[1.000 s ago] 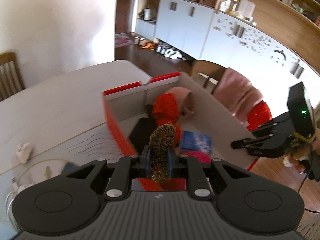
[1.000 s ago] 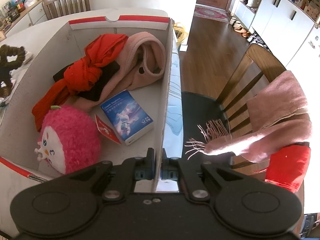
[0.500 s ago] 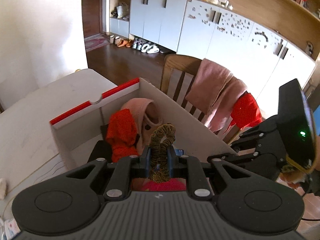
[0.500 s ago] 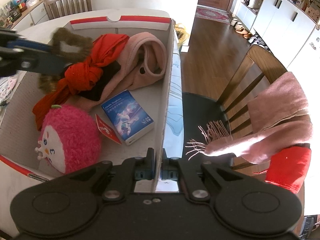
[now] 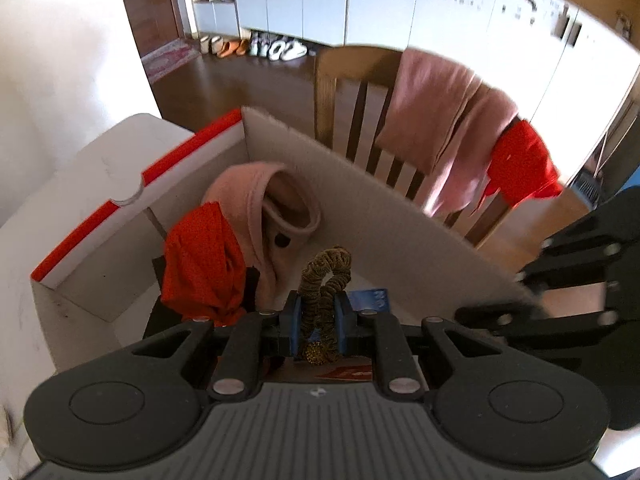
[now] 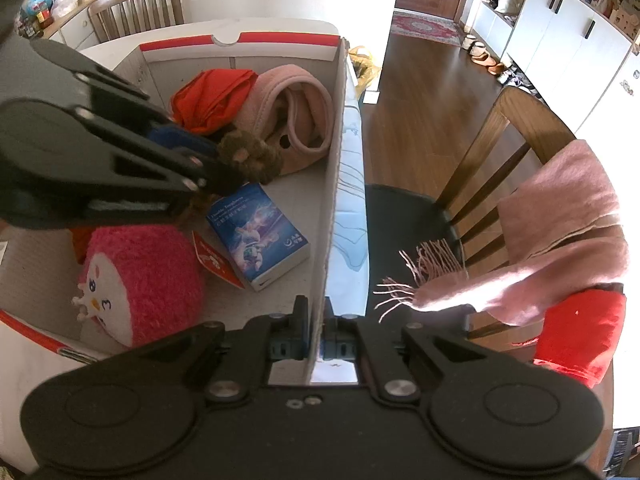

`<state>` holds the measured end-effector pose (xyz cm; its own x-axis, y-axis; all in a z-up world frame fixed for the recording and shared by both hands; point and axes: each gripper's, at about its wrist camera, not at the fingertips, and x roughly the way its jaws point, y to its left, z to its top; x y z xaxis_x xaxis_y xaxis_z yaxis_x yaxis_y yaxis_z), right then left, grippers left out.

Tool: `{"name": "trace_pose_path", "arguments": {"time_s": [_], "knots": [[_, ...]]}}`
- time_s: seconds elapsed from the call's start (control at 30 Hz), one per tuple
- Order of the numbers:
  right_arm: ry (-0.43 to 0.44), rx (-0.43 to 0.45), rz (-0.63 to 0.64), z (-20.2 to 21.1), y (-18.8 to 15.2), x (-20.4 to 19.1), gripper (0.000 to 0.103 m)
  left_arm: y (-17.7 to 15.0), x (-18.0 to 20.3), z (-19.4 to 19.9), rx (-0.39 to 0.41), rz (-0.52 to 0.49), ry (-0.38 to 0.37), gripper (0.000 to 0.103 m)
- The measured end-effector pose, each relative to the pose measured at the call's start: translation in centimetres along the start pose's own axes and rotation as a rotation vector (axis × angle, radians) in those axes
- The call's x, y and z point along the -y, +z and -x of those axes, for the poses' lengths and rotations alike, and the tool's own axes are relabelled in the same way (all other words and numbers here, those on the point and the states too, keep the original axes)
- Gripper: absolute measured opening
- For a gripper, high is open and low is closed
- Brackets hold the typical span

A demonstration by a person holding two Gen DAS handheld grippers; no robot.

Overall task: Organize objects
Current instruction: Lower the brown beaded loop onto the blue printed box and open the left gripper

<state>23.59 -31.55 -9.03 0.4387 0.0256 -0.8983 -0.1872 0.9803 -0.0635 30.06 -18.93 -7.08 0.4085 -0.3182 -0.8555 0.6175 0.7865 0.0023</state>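
My left gripper (image 5: 318,316) is shut on a brown-gold scrunchie (image 5: 326,276) and holds it inside the open cardboard box (image 5: 384,216), above the blue book. In the right wrist view the left gripper (image 6: 224,172) and scrunchie (image 6: 250,154) hang over the box's middle. My right gripper (image 6: 316,326) is shut on the box's side wall (image 6: 334,184). Inside the box lie a red cloth (image 6: 212,96), a pink garment (image 6: 296,116), a blue book (image 6: 258,236) and a pink plush toy (image 6: 140,276).
The box stands on a white table (image 5: 100,152). A wooden chair (image 6: 500,168) beside the box carries a pink scarf (image 6: 560,240) and a red cloth (image 6: 576,332). Another chair (image 6: 136,4) stands behind the table. White cabinets (image 5: 360,0) line the far wall.
My left gripper has carried the scrunchie from the box's outer edge in over the box and lower, toward the blue book. My right gripper still holds the box wall.
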Motion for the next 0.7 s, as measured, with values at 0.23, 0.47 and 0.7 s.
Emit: {"name": "trace_pose_path", "arguments": {"time_s": [0.23,0.47,0.7], "knots": [[0.003,0.000,-0.002,0.0,-0.1,0.0,0.004,-0.4,-0.6,-2.3,-0.064,0.011,0.002,0.016],[0.004,-0.001,-0.005,0.0,0.0,0.0,0.004,-0.5,-0.3,-2.8,-0.077,0.005,-0.009,0.016],[0.002,-0.001,-0.008,0.0,-0.1,0.0,0.004,-0.6,-1.0,-2.0,-0.057,0.050,-0.033,0.030]]}}
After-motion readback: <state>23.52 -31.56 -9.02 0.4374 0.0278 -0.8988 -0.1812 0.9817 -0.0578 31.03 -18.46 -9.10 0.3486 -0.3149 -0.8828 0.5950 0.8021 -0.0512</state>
